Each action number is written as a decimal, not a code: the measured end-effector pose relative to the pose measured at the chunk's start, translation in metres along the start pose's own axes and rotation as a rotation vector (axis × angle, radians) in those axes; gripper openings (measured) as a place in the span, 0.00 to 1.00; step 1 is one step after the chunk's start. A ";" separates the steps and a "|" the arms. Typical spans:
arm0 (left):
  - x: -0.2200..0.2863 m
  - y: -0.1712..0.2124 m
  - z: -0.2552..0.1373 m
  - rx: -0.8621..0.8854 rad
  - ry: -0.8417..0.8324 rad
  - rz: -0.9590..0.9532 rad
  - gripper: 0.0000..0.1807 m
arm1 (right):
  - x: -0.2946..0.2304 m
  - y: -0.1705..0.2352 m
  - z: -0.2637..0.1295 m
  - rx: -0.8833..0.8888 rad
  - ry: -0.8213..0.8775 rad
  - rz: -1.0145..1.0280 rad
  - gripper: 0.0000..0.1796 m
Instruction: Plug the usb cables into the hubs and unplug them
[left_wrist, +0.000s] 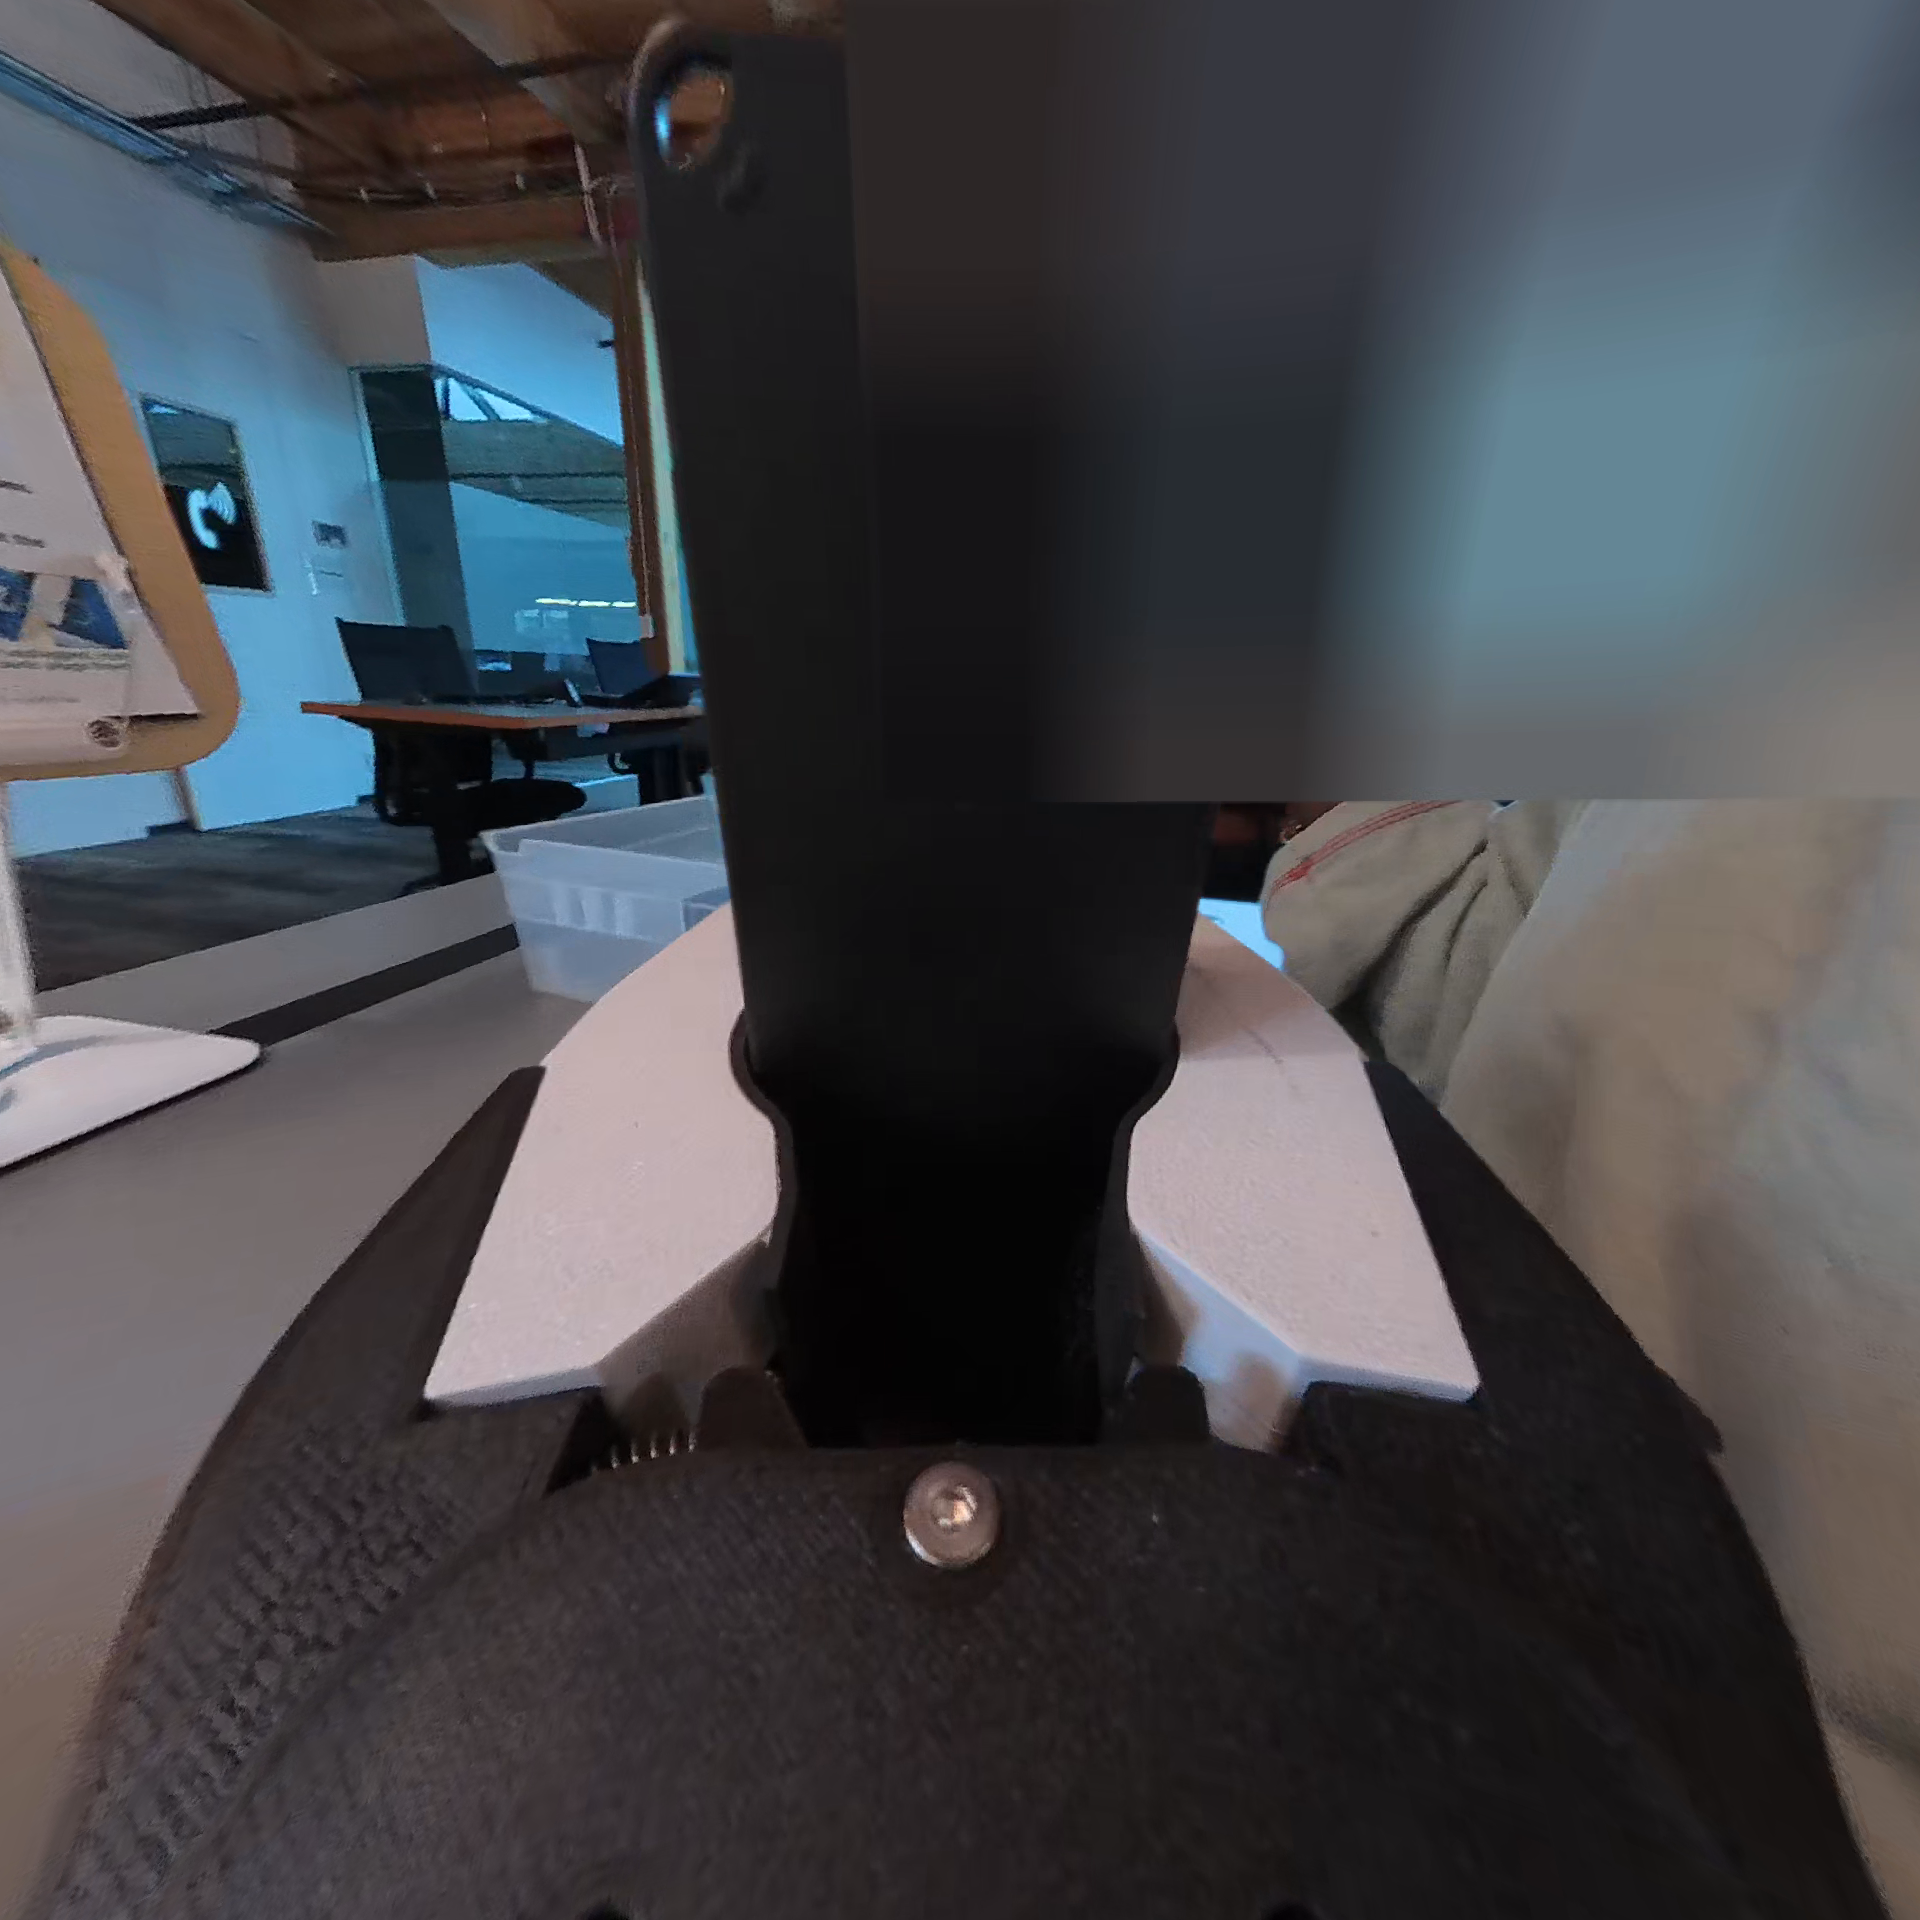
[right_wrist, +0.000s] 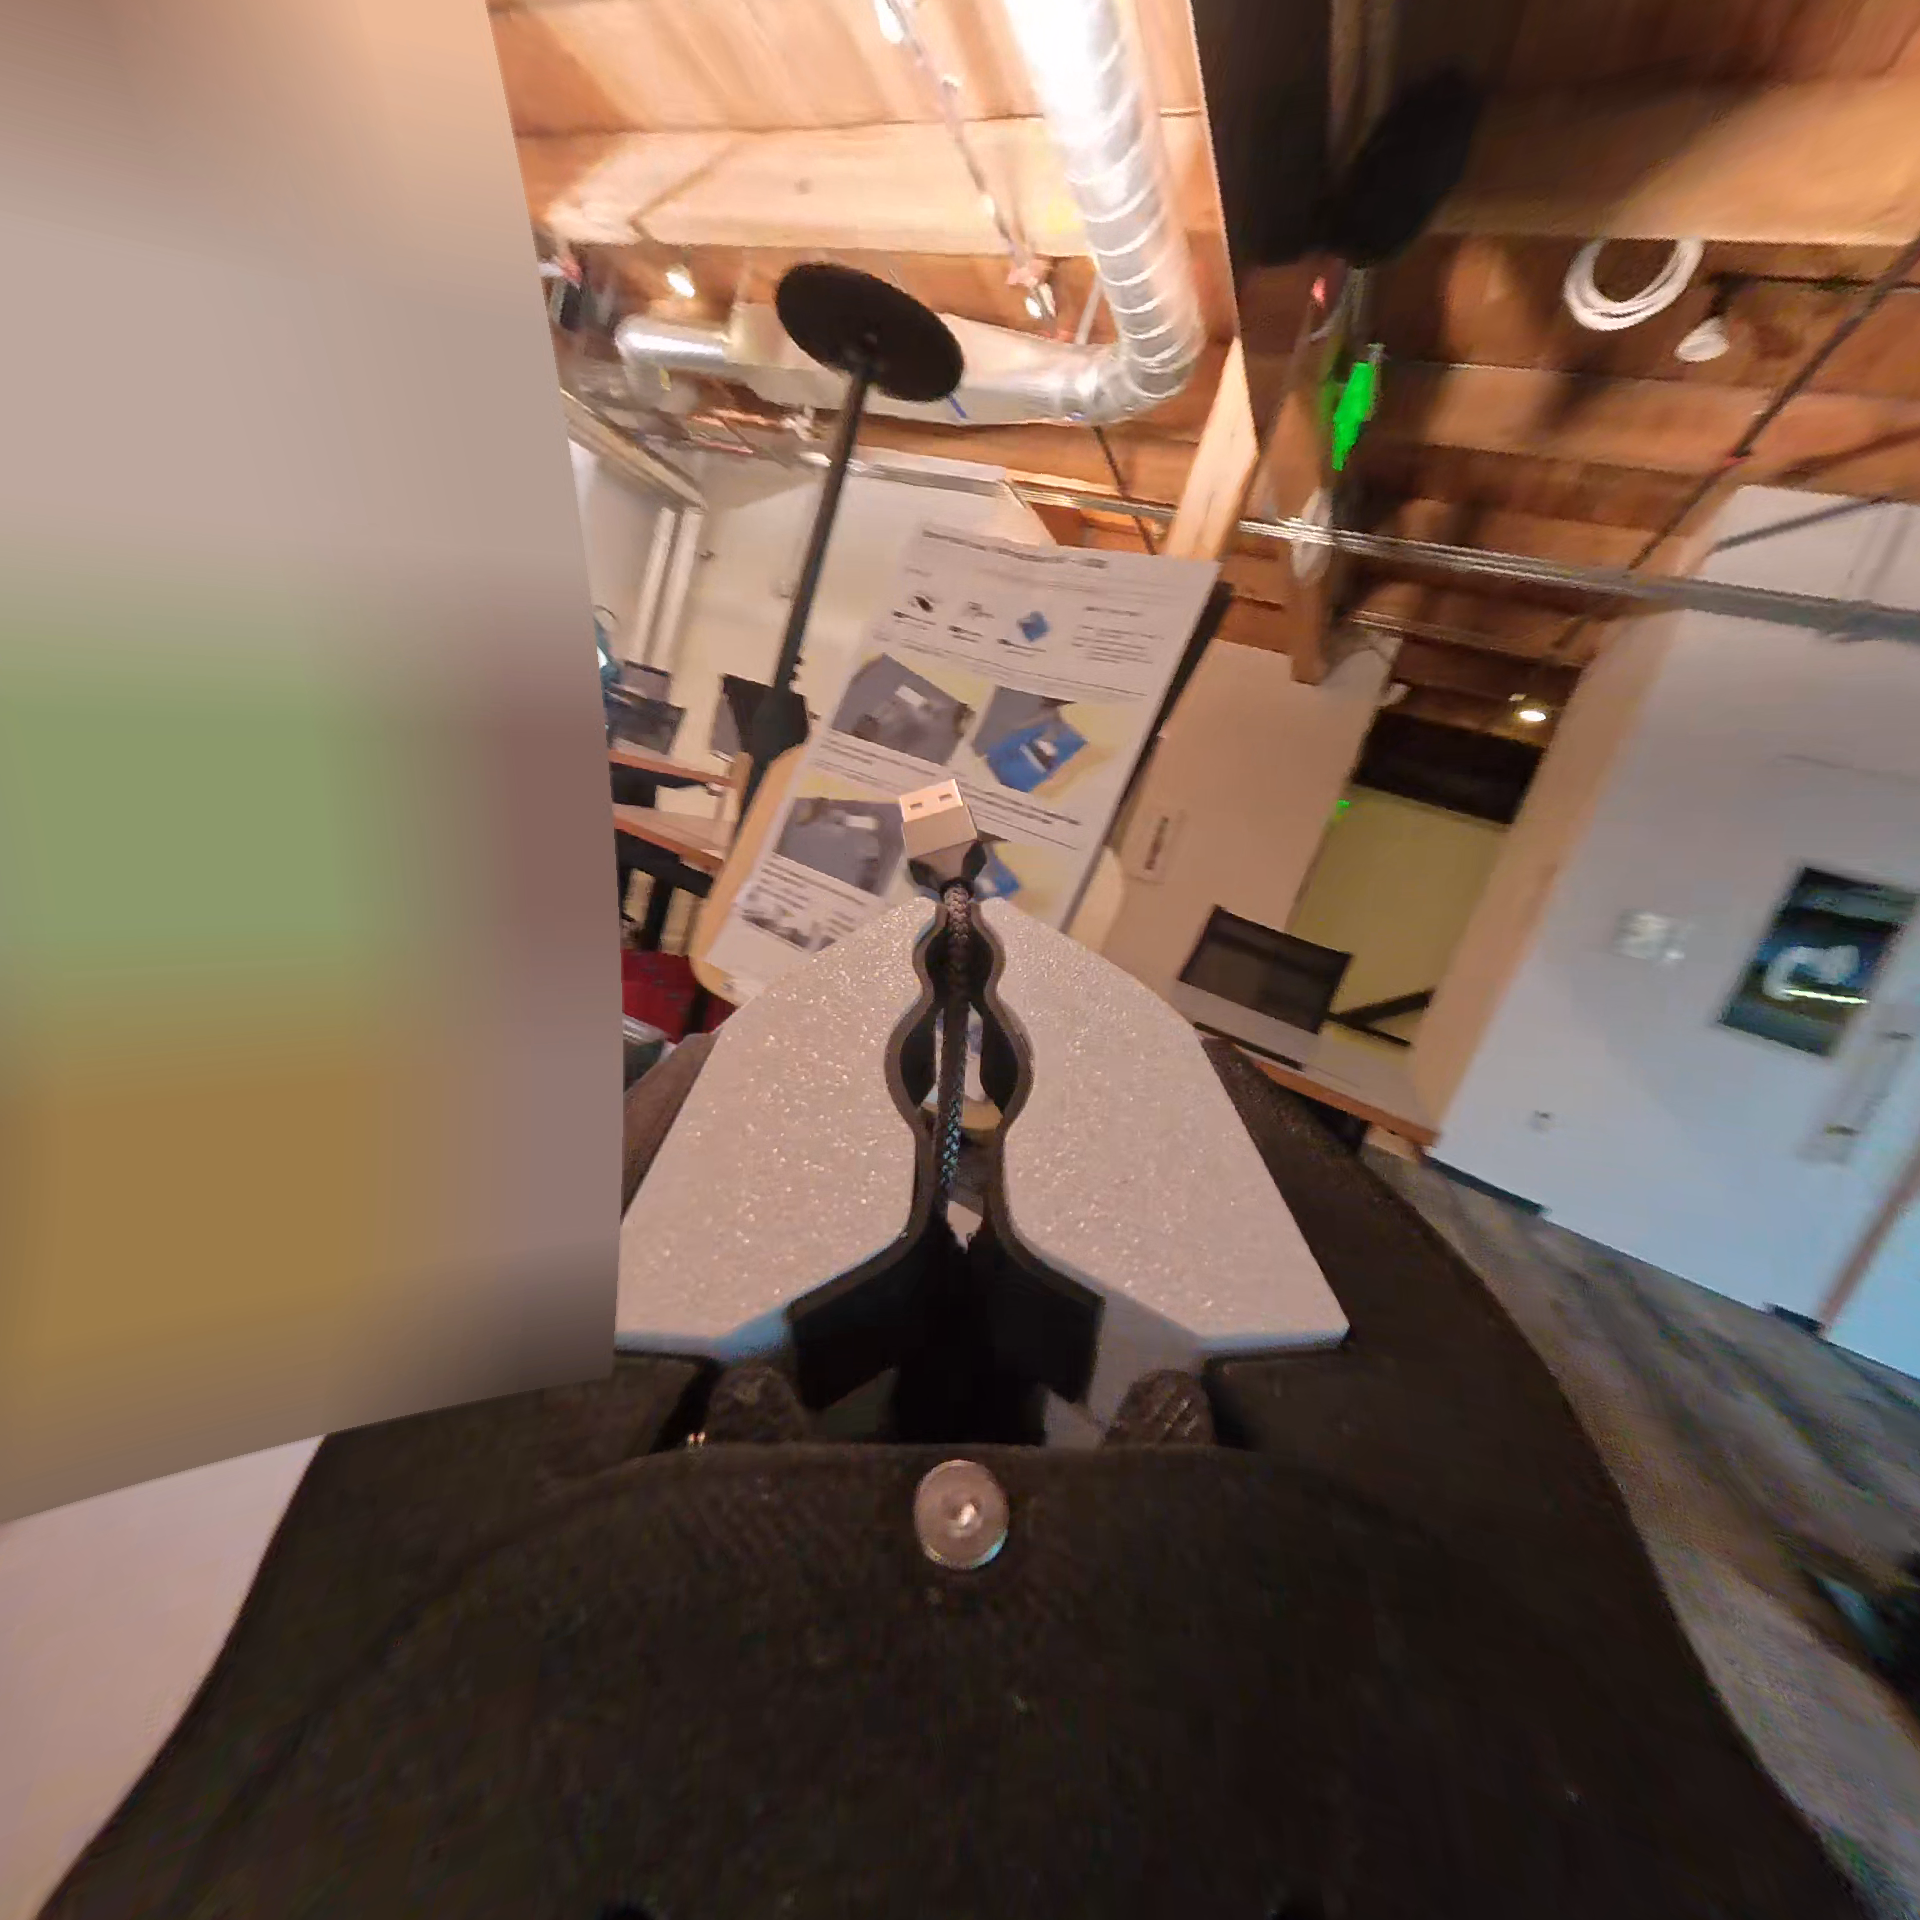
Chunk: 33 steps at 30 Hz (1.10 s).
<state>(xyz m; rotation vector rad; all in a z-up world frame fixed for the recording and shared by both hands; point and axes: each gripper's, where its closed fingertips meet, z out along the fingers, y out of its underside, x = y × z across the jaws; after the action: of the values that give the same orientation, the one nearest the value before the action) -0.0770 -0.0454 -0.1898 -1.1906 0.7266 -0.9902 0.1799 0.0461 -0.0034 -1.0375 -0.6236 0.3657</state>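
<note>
Right claw (right_wrist: 957, 920) pinches the braided usb cable (right_wrist: 953, 1049), plug past its tips; left claw (left_wrist: 956, 1039) clamps a black hub (left_wrist: 935, 727).

Landmark: flat black hub slab (left_wrist: 935, 644) we clamp | left of slab: bare grey tabletop (left_wrist: 208, 1195), passable | far left of slab: white-based sign stand (left_wrist: 94, 1081) blocks | behind slab: clear plastic bin (left_wrist: 613, 894) | right of slab: pale sleeve (left_wrist: 1621, 1039) blocks

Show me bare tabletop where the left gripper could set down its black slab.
Free: the grey tabletop left of the left gripper, between the white stand base and the clear bin. Crowded: the right side, filled by a person's sleeve.
</note>
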 end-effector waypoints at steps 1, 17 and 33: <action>0.003 0.001 0.003 0.011 0.012 -0.010 0.36 | 0.007 0.002 -0.001 -0.015 0.033 -0.027 0.02; 0.006 0.012 0.006 -0.010 0.035 -0.053 0.36 | 0.002 0.148 0.033 -0.249 -0.044 -0.218 0.02; 0.005 0.015 0.007 -0.020 0.042 -0.070 0.36 | -0.012 0.295 -0.002 -1.113 -0.264 -0.283 0.17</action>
<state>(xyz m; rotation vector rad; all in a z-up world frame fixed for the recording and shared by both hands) -0.0655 -0.0459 -0.2027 -1.2222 0.7334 -1.0707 0.1734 0.1774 -0.2682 -1.9369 -1.2556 -0.1469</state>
